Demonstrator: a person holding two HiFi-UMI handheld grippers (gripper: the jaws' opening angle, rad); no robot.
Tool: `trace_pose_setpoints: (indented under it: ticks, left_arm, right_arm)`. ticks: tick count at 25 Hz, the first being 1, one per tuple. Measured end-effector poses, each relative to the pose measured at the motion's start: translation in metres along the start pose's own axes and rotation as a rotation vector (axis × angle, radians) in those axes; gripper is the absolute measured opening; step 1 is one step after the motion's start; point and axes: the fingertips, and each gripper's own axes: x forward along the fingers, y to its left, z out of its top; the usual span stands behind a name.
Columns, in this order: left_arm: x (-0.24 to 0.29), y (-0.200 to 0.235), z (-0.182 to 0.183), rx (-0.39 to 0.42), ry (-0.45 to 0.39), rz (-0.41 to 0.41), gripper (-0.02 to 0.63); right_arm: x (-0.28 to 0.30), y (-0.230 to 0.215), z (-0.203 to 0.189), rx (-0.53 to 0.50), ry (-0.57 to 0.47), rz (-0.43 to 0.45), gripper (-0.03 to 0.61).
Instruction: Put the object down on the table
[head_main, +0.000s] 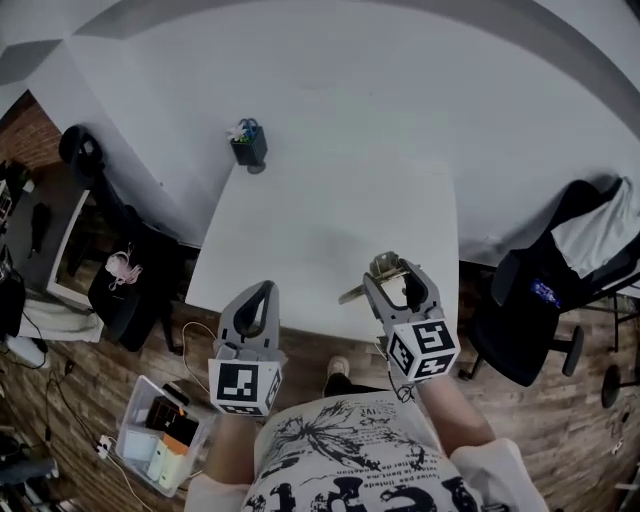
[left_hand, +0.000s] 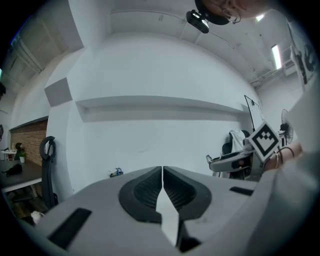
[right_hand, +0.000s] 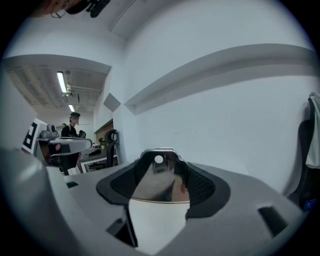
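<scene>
A shiny metal object (head_main: 383, 266) with a flat polished face and a small hole (right_hand: 158, 181) sits between the jaws of my right gripper (head_main: 392, 276) (right_hand: 160, 170), which is shut on it. A thin metal part (head_main: 351, 294) sticks out to the left. The object hangs over the near edge of the white table (head_main: 330, 225); I cannot tell whether it touches the top. My left gripper (head_main: 258, 297) (left_hand: 162, 176) is shut and empty, held just off the table's near left edge.
A dark pen holder (head_main: 248, 144) stands at the table's far left edge. A black office chair (head_main: 540, 290) with a white cloth is at the right, another chair (head_main: 130, 270) at the left. A box of items (head_main: 160, 435) lies on the wooden floor.
</scene>
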Motion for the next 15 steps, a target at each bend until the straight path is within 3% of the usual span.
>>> trace_pose_setpoints:
  ticks: [7,15]
  left_arm:
    - [0.071,0.034,-0.004,-0.018,-0.007,-0.035,0.012]
    - [0.129,0.054,-0.002,-0.031,0.012,-0.152,0.012]
  right_arm:
    - [0.062,-0.028,0.003,0.006,0.037,-0.047,0.281]
    - [0.107,-0.049,-0.020,0.042,0.145,-0.142,0.281]
